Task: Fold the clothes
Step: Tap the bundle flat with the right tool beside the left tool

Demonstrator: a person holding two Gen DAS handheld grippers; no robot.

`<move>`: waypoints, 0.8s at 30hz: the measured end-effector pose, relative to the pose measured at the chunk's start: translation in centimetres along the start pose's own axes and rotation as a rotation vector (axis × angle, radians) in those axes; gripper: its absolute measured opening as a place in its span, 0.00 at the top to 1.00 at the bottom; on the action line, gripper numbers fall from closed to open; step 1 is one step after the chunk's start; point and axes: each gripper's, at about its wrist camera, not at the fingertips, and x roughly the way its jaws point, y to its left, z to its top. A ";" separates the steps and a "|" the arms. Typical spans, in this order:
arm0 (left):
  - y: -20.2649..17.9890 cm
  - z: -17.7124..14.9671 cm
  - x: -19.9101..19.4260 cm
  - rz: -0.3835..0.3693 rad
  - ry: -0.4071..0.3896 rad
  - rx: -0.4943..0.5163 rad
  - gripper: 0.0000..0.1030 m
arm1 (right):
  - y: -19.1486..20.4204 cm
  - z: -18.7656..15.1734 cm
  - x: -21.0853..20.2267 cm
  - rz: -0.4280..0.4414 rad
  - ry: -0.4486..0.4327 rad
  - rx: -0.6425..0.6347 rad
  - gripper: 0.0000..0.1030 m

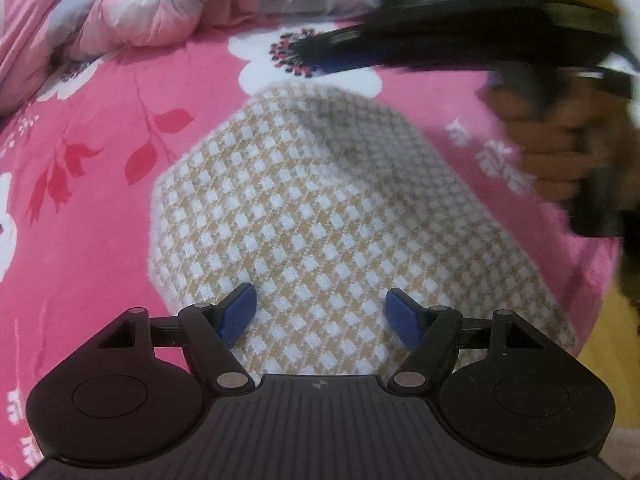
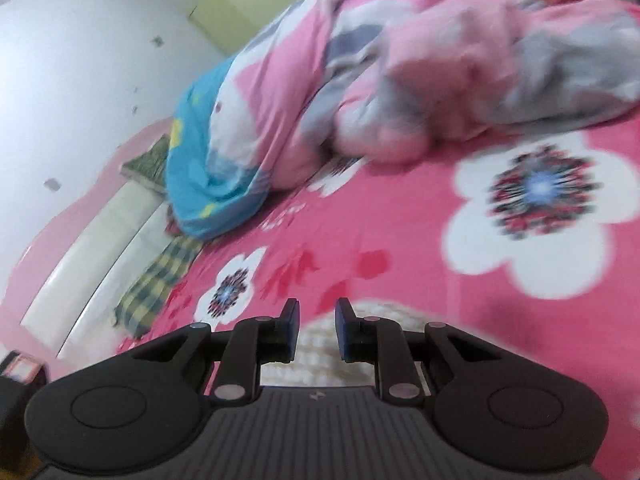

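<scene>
A folded garment (image 1: 320, 208) in a beige-and-white check lies on the pink flowered bedsheet (image 1: 80, 208). My left gripper (image 1: 322, 292) hovers over its near end, open, with the blue pads wide apart and nothing between them. At the upper right of the left wrist view, a hand holds my right gripper (image 1: 344, 56), blurred, above the garment's far end. In the right wrist view my right gripper (image 2: 317, 304) shows a narrow gap between its pads with nothing in it. The garment's cream edge (image 2: 316, 364) lies just below its fingers.
A crumpled pink and grey quilt (image 2: 440, 60) is heaped at the back of the bed, with a blue cloth (image 2: 200, 168) beside it. A green checked cloth (image 2: 156, 284) lies by the white headboard (image 2: 100, 240). The bed's edge and yellow floor (image 1: 612, 340) are at the right.
</scene>
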 end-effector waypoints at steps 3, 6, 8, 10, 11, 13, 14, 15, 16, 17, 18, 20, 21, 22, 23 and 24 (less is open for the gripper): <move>0.5 -0.7 -0.2 -0.034 -0.054 0.006 0.30 | -0.2 -1.6 4.9 -0.189 0.134 -0.132 0.81; 1.3 -1.0 -0.1 -0.076 -0.099 -0.019 0.31 | -2.2 -2.2 5.4 -0.187 0.128 -0.037 0.81; 1.7 -1.1 -0.1 -0.103 -0.120 -0.035 0.31 | -1.4 -1.8 4.9 -0.238 0.127 -0.089 0.81; 2.0 -1.5 -0.2 -0.121 -0.135 -0.036 0.31 | -0.3 -1.3 3.5 -0.279 0.113 -0.126 0.81; 2.1 -1.7 -0.3 -0.128 -0.142 -0.036 0.31 | 0.2 -1.0 2.4 -0.291 0.101 -0.130 0.81; 2.5 -1.9 -0.3 -0.144 -0.153 -0.040 0.31 | 1.2 -0.4 0.3 -0.316 0.079 -0.139 0.81; 2.7 -1.9 -0.3 -0.155 -0.156 -0.049 0.31 | 1.7 -0.4 -1.3 -0.340 0.073 -0.147 0.81; 3.0 -1.9 -0.3 -0.166 -0.158 -0.058 0.31 | 2.2 -0.5 -2.9 -0.364 0.070 -0.154 0.81; 3.2 -1.9 -0.3 -0.177 -0.160 -0.069 0.31 | 2.7 -0.9 -4.5 -0.389 0.087 -0.155 0.81; 3.4 -1.8 -0.3 -0.188 -0.161 -0.081 0.31 | 3.1 -1.4 -5.5 -0.413 0.110 -0.158 0.81; 3.6 -1.8 -0.3 -0.196 -0.160 -0.089 0.31 | 3.5 -2.1 -6.7 -0.430 0.137 -0.158 0.80; 3.8 -1.7 -0.3 -0.209 -0.153 -0.102 0.31 | 4.5 -3.9 -8.4 -0.424 0.196 -0.157 0.81; 3.9 -1.6 -0.3 -0.211 -0.147 -0.106 0.31 | 5.0 -4.8 -9.2 -0.420 0.225 -0.155 0.81; 3.9 -1.5 -0.2 -0.212 -0.140 -0.111 0.31 | 5.1 -5.9 -9.1 -0.410 0.255 -0.147 0.81; 3.9 -1.3 -0.2 -0.213 -0.132 -0.115 0.31 | 5.2 -6.9 -8.9 -0.400 0.285 -0.138 0.81; 3.9 -1.2 -0.2 -0.214 -0.126 -0.116 0.31 | 5.3 -8.0 -8.7 -0.393 0.315 -0.131 0.81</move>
